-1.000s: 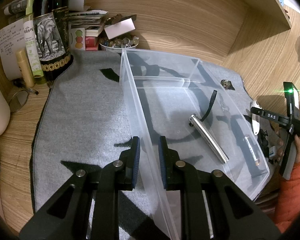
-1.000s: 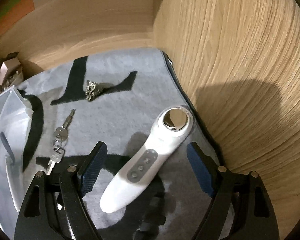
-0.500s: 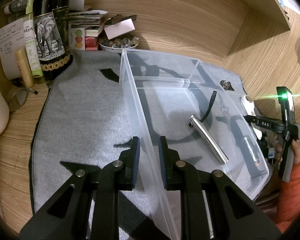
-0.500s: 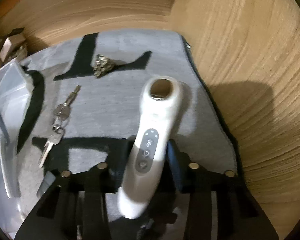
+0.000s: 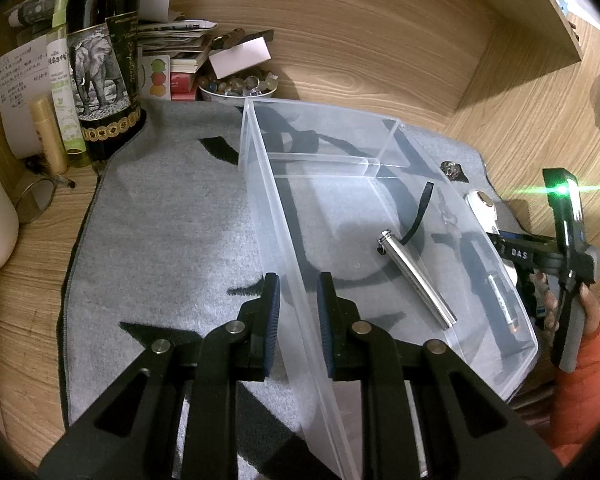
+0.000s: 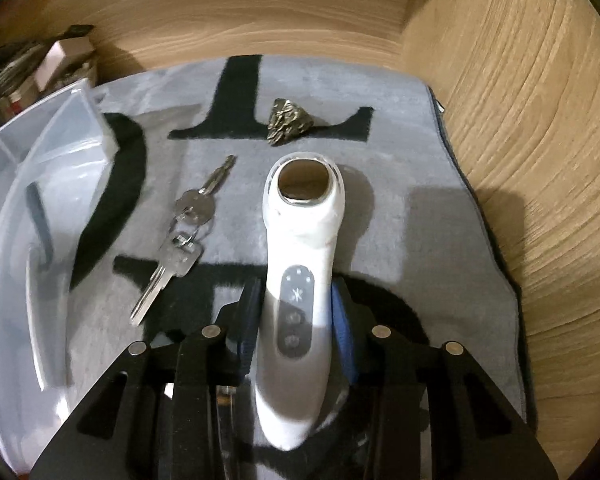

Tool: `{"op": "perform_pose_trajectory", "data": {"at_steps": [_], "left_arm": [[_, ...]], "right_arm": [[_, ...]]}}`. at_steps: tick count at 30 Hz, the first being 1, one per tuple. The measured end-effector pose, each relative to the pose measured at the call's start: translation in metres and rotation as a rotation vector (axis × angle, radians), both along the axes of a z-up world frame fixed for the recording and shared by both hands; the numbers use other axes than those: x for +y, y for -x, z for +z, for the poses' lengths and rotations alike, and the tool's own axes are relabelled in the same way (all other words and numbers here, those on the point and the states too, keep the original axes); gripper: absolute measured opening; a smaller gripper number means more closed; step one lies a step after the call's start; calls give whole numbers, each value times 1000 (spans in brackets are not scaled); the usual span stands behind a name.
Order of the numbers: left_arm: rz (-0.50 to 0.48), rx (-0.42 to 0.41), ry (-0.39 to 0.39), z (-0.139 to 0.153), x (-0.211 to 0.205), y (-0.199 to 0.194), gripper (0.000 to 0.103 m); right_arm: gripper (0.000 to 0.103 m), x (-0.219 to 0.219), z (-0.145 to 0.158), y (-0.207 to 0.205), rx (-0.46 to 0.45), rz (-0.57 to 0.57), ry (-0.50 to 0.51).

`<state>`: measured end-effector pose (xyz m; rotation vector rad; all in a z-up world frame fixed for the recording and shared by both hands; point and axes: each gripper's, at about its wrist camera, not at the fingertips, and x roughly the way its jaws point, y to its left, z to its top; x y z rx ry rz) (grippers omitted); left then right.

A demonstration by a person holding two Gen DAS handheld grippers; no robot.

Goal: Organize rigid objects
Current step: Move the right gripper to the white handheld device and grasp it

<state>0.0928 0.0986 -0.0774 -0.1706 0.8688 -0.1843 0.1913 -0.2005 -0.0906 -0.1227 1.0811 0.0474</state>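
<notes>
White handheld device (image 6: 300, 280), round metal head, three buttons, clamped by right fingers (image 6: 342, 332), left fingers (image 5: 270, 312) pinching clear bin (image 5: 380, 152) wall

The right gripper (image 6: 296, 320) is now clamping its jaws on the white handheld device with a round metal head (image 6: 300, 272), having closed from wide apart; the device, earlier slanting toward one o'clock, is now pointing toward twelve o'clock.
</notes>
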Motion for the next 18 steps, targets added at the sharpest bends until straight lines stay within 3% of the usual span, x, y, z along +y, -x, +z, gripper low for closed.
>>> {"op": "perform_pose_trajectory", "data": {"at_steps": [10,18], "left_arm": [[1,0,3,0,-1,0,18],[1,1,-4,0,-1,0,18]], "right_arm": [[29,12,-6,-19,-39,-16,23],[29,17,18,-1,-117,11,-15]]}}
